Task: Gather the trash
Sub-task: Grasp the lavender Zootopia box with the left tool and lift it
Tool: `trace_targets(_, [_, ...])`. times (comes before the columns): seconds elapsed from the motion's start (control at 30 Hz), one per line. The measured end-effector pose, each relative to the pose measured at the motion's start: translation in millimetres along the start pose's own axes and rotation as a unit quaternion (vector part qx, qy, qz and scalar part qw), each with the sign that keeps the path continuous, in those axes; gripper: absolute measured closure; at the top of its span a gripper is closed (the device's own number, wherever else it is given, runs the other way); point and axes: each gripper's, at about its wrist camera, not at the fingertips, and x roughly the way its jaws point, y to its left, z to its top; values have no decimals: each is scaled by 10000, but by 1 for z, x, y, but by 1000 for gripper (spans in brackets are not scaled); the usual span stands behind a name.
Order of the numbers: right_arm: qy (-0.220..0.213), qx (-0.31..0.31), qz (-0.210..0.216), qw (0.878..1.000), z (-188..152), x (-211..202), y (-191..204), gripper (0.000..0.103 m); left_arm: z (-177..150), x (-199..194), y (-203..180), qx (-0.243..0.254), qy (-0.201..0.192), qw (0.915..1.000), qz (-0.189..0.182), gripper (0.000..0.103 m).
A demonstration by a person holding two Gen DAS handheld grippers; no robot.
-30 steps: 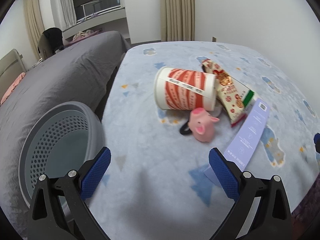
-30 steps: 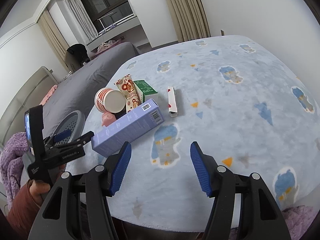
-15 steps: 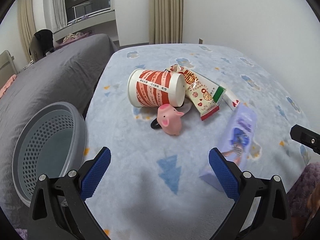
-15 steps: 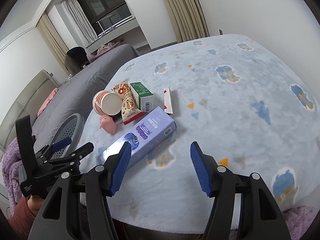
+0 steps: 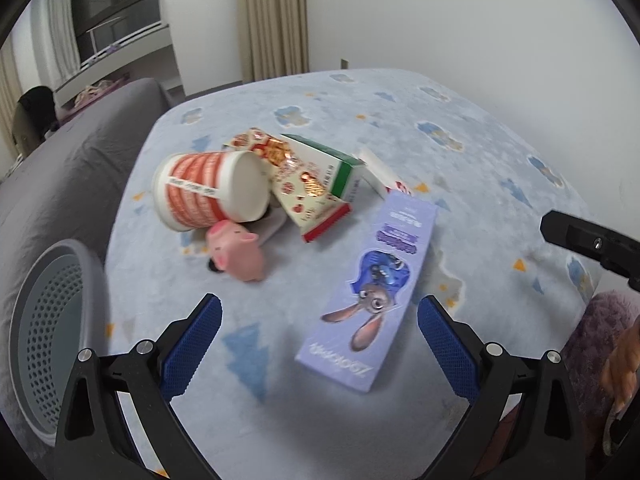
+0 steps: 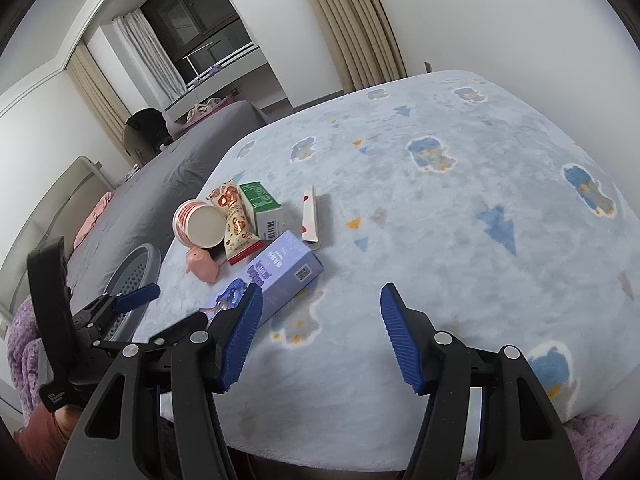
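Left claw (image 5: pixel 318 338): spread wide, empty, hovering low over the bed with the near end of the purple box just ahead of its fingers.
Right claw (image 6: pixel 320 338): also wide and empty, over bare blanket, well apart from the pile.
Purple box (image 5: pixel 378 286): long carton lying flat on the blue blanket (image 5: pixel 460 152), cartoon rabbit face up; looks light and stiff, likely hollow. Best taken across the narrow width near the middle, gently, since thin card dents.
Paper cup (image 5: pixel 210 192): on its side, touching the snack packet (image 5: pixel 304 190); light and crushable, would roll if nudged, so pinch the rim wall.
Snack packet: soft, crinkly film, likely slippery; grab a sealed edge.
Green carton (image 5: pixel 340 172): tucked behind the packet, rigid corners.
Pink pig toy (image 5: pixel 238 254): just beside the cup; probably not trash.
Basket (image 5: pixel 52 332): grey, perforated, off the blanket's left edge.
Soft bedding: things will sink when pressed.
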Motion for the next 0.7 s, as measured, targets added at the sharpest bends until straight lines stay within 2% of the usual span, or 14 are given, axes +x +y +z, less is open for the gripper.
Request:
trace_targets(0.27, [74,138,44,9999,2,7,-12,44,5,43,-21,264,395,9989,-55,7])
trace_targets(0.47, [140,155,35,9998,2,13,-15,44,7,58,-25,280,494,9982,-167,11])
trace_targets(0.53, [162,158,19,9997,2,15,-16,44,8,60,-27,276,528,9979,-261,21])
trace_targets(0.57, [169,155,9,9997,2,16,-16,44,9,60,-28,269,519,9978,-306,23])
trace_targets(0.7, [198,134,-48,9997,2,20,-15,44,12,57,-33,337,471,9972,-470,49])
